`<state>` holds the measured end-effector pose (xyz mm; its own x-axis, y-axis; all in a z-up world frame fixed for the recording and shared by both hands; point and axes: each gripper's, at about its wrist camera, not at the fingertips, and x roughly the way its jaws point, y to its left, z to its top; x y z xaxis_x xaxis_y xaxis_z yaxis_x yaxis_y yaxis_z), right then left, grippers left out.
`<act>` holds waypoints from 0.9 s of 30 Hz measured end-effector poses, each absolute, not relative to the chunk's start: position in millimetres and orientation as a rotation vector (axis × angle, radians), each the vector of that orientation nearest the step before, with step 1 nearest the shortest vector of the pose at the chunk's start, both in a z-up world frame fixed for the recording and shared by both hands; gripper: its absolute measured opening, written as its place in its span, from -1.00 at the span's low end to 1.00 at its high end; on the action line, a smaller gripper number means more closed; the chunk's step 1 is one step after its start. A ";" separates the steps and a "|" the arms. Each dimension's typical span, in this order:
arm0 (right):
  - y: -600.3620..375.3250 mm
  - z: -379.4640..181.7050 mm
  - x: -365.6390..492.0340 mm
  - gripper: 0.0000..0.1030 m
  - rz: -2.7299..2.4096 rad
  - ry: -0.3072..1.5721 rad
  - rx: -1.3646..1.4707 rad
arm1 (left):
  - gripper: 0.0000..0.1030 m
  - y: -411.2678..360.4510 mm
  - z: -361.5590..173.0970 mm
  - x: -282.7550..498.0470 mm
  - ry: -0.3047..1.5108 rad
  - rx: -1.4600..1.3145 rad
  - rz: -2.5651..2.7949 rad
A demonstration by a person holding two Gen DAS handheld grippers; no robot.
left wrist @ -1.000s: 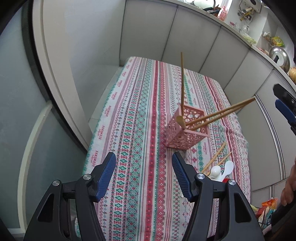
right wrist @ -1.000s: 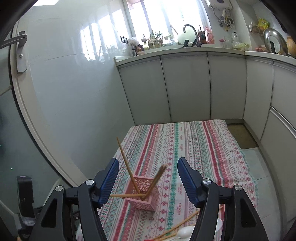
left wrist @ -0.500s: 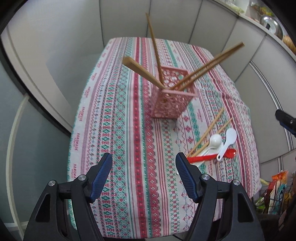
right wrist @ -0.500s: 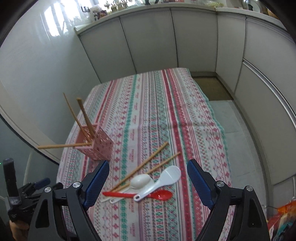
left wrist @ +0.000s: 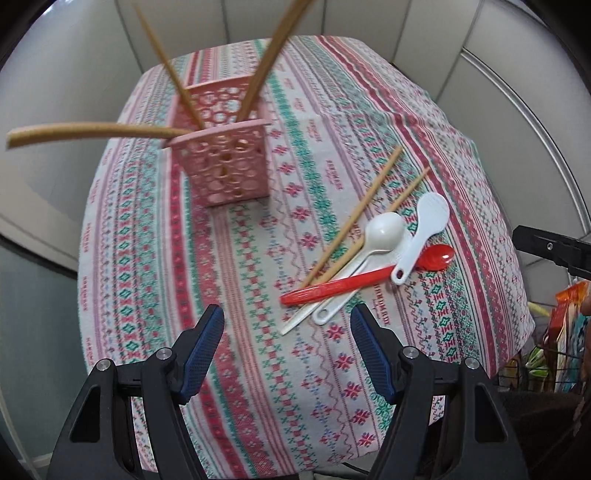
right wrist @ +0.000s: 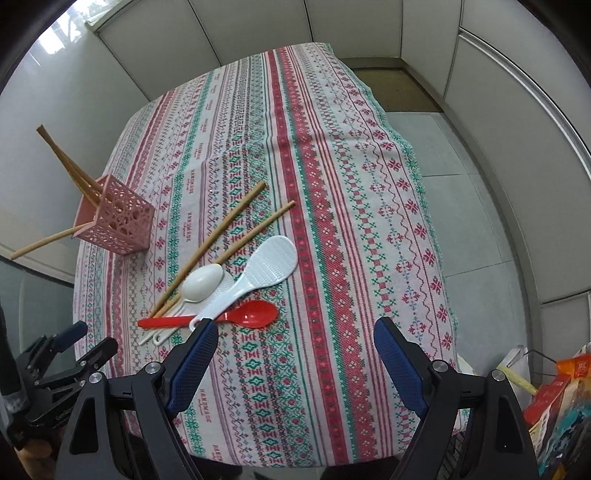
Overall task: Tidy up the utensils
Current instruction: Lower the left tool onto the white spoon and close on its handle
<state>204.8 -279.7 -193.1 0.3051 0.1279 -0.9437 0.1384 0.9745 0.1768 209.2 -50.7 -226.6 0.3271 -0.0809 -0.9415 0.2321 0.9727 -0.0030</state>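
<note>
My left gripper (left wrist: 287, 321) hangs over the near part of the striped tablecloth (left wrist: 229, 266) with its blue-padded jaws spread apart and only cloth showing between them; from the right wrist camera I can see the same tool low at the left edge of the frame (right wrist: 79, 341). My right gripper (right wrist: 295, 332) is spread wider, jaws apart and nothing in the gap, pointing steeply down at the cloth just beside the loose pile of utensils. That pile lies a little beyond the left gripper's right finger (left wrist: 369, 347). A red spoon (left wrist: 369, 278) stretches across it, bowl toward the cloth's right side, and the handle of a white rice paddle (left wrist: 424, 229) crosses over it. A white soup spoon (left wrist: 384, 230) sits bowl-up just left of the paddle, its handle running back toward me alongside another white handle I cannot make out clearly. Two loose wooden chopsticks (left wrist: 354, 218) lie slanted beside and partly under the spoons, their far tips aimed toward the far right of the table. Farther out on the left stands the pink perforated utensil basket (left wrist: 225, 162), upright on the cloth and well apart from the pile. Several chopsticks in the basket (left wrist: 184, 92) lean out at different angles, one hanging almost level over the table's left edge. Pale cabinet doors (right wrist: 362, 26) ring the table, and some colourful packets (right wrist: 554, 398) show at the lower right.
</note>
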 end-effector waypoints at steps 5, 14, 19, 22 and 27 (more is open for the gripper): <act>-297.8 -201.9 205.2 0.70 -0.019 1.289 0.279 | 0.42 -78.7 -238.9 217.8 1.223 0.195 -0.221; -327.1 -209.3 207.3 0.70 -0.043 1.294 0.336 | -0.02 -126.8 -250.5 240.1 1.210 0.256 -0.310; -335.4 -212.2 207.1 0.70 -0.044 1.301 0.363 | -0.15 -143.2 -262.3 259.5 1.218 0.270 -0.330; -338.2 -212.3 206.5 0.70 -0.041 1.301 0.367 | -0.18 -149.5 -268.8 267.5 1.234 0.266 -0.350; -342.7 -212.9 205.8 0.70 -0.045 1.301 0.378 | -0.19 -154.4 -279.3 276.7 1.278 0.244 -0.338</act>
